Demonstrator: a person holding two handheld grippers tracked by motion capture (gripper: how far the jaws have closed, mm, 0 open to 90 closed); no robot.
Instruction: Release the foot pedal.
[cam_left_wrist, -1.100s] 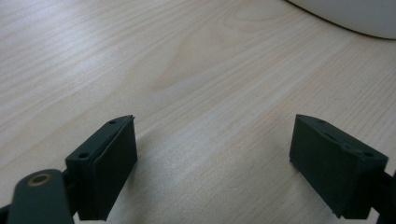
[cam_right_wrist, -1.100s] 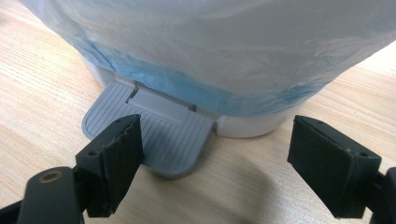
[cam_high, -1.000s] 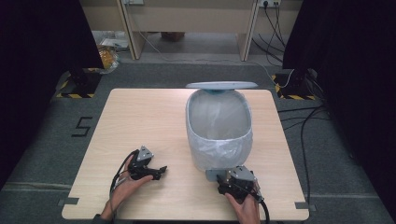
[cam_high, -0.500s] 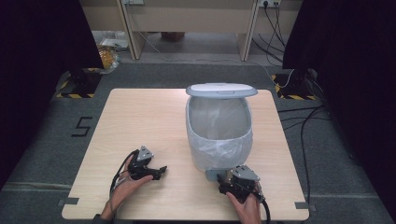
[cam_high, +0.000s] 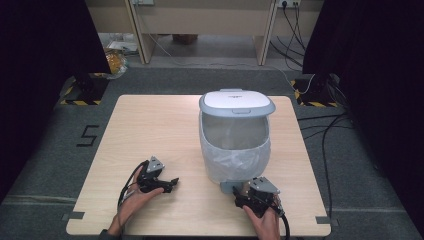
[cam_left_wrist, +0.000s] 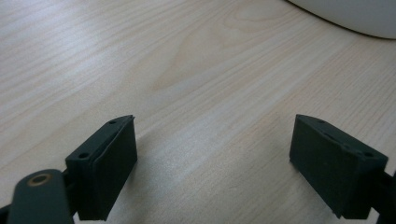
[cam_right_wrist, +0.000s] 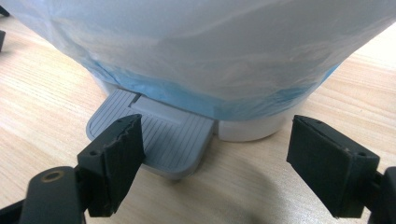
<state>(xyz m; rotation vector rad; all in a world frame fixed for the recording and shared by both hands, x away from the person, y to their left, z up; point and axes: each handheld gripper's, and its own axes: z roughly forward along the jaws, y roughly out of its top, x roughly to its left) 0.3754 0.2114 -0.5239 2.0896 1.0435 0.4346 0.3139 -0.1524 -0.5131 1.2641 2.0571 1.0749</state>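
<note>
Working pedal bin (cam_high: 235, 145), centre frame: your right gripper (cam_high: 254, 196) sat lower right at foot pedal (cam_right_wrist: 154, 133), jaws spread, nothing held, placed for pressing. Left gripper (cam_high: 159, 184) lower left, jaws apart, parked on table (cam_high: 150, 125).

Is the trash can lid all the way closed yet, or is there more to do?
Not quite. The lid looks nearly down over the trash can, whose bag is in. The right tool sits open at the grey pedal; the left tool rests open on the table. Left to do: the lid settling shut.
</note>
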